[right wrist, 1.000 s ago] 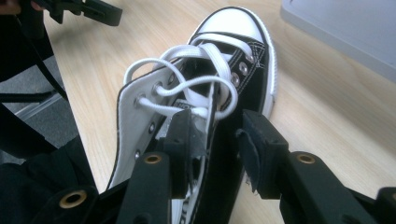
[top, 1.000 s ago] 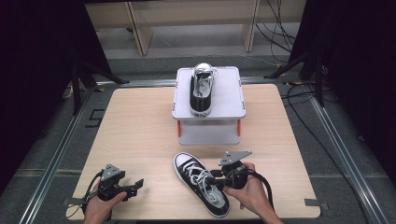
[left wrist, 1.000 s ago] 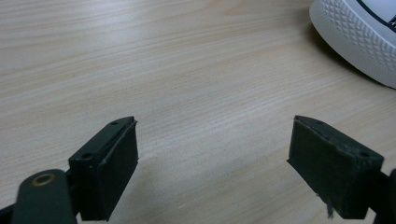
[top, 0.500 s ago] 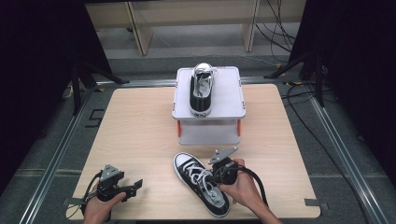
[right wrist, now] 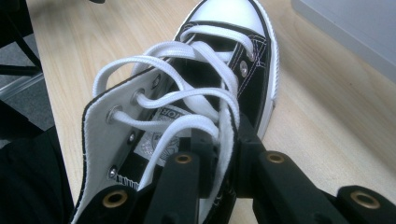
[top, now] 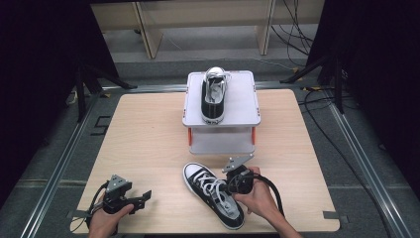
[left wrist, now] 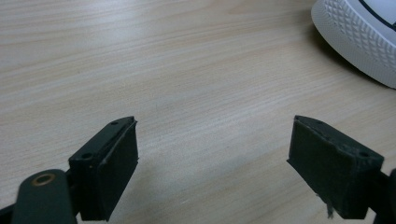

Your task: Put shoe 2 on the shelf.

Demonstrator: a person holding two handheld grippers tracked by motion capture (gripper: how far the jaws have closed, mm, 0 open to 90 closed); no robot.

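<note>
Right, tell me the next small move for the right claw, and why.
Probably lift the near sneaker straight up. The right claw has just been closing and now pinches its side wall beside the laces, while its twin sneaker already sits on the grey stand, with bare space beside it.

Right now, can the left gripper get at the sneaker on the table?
Probably yes. The left gripper is open over bare table, nothing between it and the sneaker. The right gripper, jaws just closing, already pinches its side wall.
</note>
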